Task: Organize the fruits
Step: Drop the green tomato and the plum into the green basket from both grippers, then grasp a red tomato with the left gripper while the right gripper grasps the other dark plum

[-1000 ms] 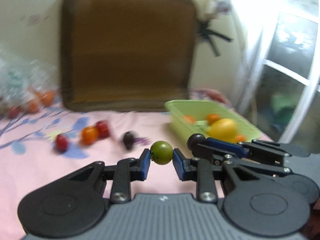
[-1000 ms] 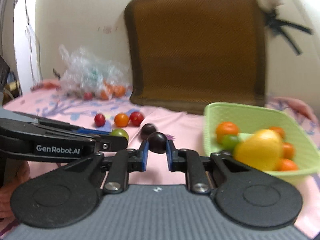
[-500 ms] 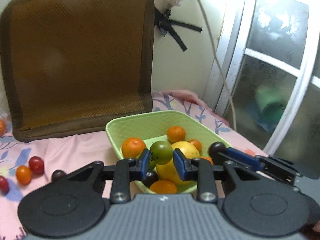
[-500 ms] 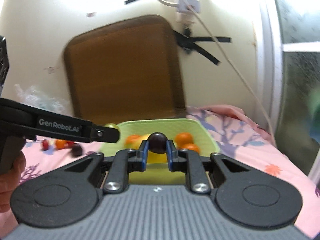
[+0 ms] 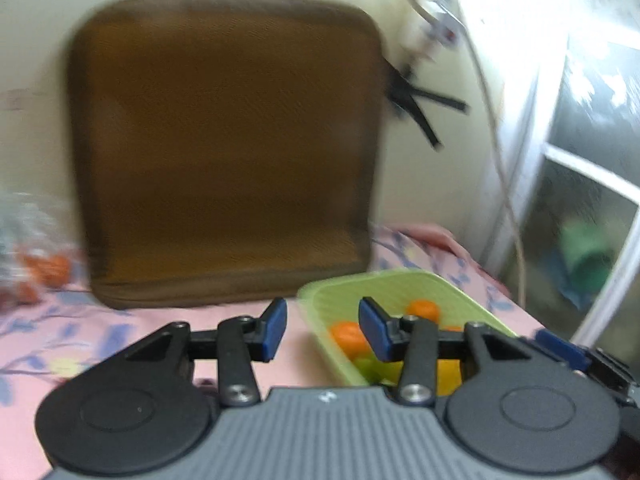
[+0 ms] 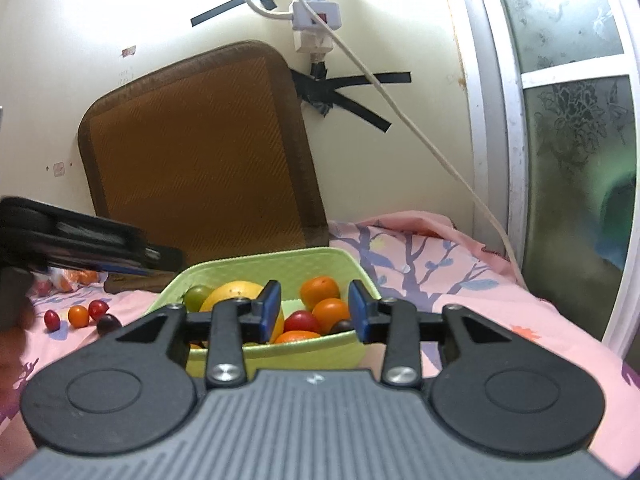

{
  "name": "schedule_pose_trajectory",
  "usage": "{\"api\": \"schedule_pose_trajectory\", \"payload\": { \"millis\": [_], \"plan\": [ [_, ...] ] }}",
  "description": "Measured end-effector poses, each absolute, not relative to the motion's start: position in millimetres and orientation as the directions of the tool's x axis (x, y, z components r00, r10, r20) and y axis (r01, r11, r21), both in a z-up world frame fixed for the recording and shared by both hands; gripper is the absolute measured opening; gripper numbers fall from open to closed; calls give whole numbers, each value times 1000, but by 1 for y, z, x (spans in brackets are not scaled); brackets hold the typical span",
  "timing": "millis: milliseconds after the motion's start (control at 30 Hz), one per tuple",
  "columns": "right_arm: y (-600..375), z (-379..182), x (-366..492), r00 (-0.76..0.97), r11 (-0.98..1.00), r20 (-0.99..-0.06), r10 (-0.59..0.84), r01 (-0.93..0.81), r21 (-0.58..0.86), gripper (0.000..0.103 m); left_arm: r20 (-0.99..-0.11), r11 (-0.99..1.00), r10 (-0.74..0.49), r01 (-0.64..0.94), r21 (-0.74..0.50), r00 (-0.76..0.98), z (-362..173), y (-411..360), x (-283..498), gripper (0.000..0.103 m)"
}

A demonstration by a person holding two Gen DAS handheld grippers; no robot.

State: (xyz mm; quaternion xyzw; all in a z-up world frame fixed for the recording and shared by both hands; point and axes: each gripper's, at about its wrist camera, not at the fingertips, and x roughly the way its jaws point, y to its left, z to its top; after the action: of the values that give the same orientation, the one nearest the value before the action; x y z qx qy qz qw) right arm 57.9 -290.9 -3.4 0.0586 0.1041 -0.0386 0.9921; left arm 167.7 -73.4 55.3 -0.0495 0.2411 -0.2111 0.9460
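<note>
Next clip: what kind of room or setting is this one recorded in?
Probably a bedroom at home: fruit lies on a pink floral bedsheet, a brown seat cushion leans against the wall, and a power strip is taped up beside a frosted glass door.

No readable text, label, brand or number in either view, only a small pale logo mark, too small to read, on each grey ribbed gripper body at 6 o'clock

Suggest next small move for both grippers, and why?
Probably swing back toward the loose cherry tomatoes on the pink sheet. Both the left gripper and right gripper have just been opening and stand empty by the green basket.
</note>
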Motion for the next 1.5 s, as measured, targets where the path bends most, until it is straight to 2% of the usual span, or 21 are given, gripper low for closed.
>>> {"api": "schedule_pose_trajectory", "payload": {
  "millis": [200, 333, 433, 500, 567, 700, 833, 1000, 1133, 1200, 1500],
  "plan": [
    [-288, 2, 44, 985, 988, -141, -101, 116, 100, 40, -438, 965, -246, 175, -198, 865, 56, 28, 158, 41],
    [-270, 13, 38, 990, 996, -140, -3, 16, 87, 40, -466, 975, -184, 102, -197, 865, 48, 74, 159, 41],
    [-242, 21, 50, 961, 984, -219, 171, -156, 84, 46, -484, 980, -183, 117, -163, 856, 36, 77, 162, 41],
    [-217, 21, 64, 919, 962, -283, 273, -262, 79, 46, -502, 981, -191, 144, -131, 843, 25, 70, 166, 41],
    [-191, 16, 79, 888, 946, -332, 319, -322, 46, 46, -522, 982, -188, 163, -94, 832, 14, 63, 170, 41],
    [-155, 5, 111, 853, 929, -396, 339, -370, -1, 45, -558, 981, -191, 183, -70, 808, -1, 51, 180, 41],
    [-141, -3, 145, 828, 936, -460, 320, -350, 20, 45, -578, 980, -190, 183, -72, 793, -12, 47, 188, 41],
    [-134, -13, 161, 818, 943, -495, 293, -333, 7, 45, -604, 977, -211, 188, -103, 769, -18, 45, 195, 26],
    [-142, -20, 179, 757, 941, -574, 313, -331, 77, 41, -600, 978, -206, 184, -100, 773, -17, 43, 191, 25],
    [-142, -19, 178, 756, 939, -571, 320, -332, 86, 31, -596, 973, -229, 194, -123, 770, -16, 42, 183, 25],
    [-165, -6, 111, 798, 927, -490, 351, -372, 58, 31, -551, 920, -389, 348, -182, 738, -6, -6, 111, 25]
  ]
}}
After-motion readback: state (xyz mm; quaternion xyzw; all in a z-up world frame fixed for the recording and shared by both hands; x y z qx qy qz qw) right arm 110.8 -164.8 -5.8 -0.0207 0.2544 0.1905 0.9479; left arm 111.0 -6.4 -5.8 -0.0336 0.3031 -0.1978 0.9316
